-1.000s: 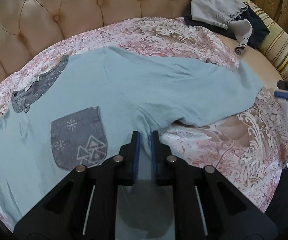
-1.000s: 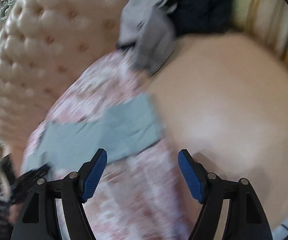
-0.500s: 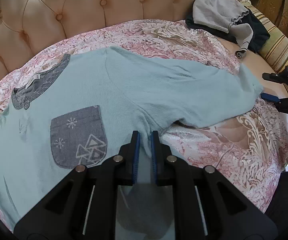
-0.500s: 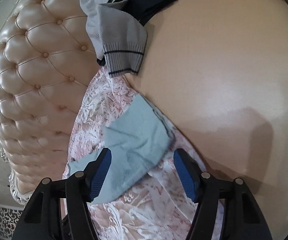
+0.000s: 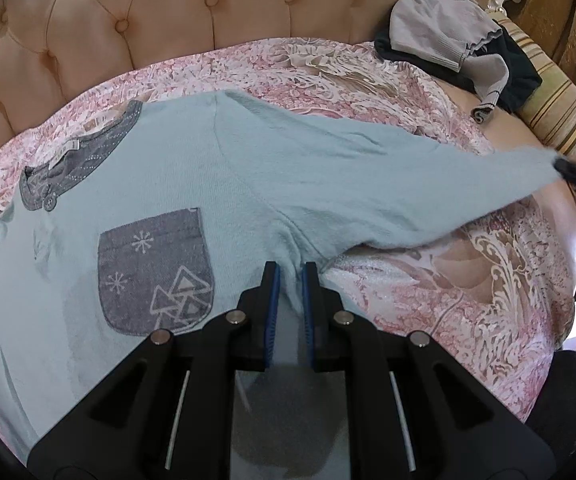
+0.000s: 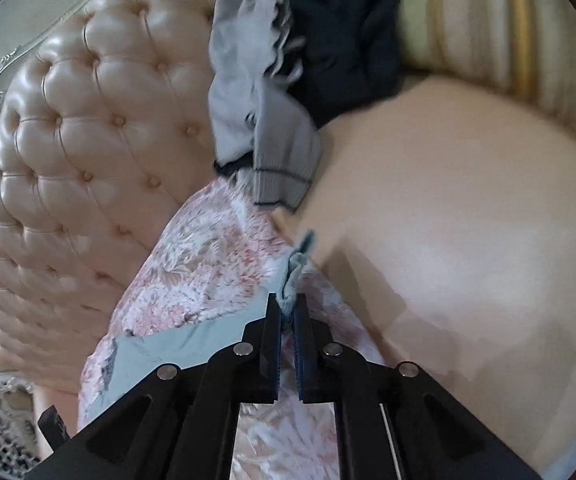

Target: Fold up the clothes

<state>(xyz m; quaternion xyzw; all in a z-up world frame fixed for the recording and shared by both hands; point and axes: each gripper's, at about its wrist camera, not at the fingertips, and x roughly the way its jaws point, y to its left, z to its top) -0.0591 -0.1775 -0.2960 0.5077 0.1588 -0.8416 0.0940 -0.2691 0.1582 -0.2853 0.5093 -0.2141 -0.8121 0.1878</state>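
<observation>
We look from the left wrist down along the left hand-held gripper (image 5: 289, 276), close over the pale blue knit long-sleeved top (image 5: 215, 184), facing the far tufted beige leather headboard (image 5: 175, 12). From the right wrist we look along the right hand-held gripper (image 6: 286, 308), low and close at the bed's right side. Both views share the headboard, the pink floral bedspread (image 5: 468, 280), the top's sleeve and the far grey and dark clothes pile (image 5: 448, 36).
</observation>
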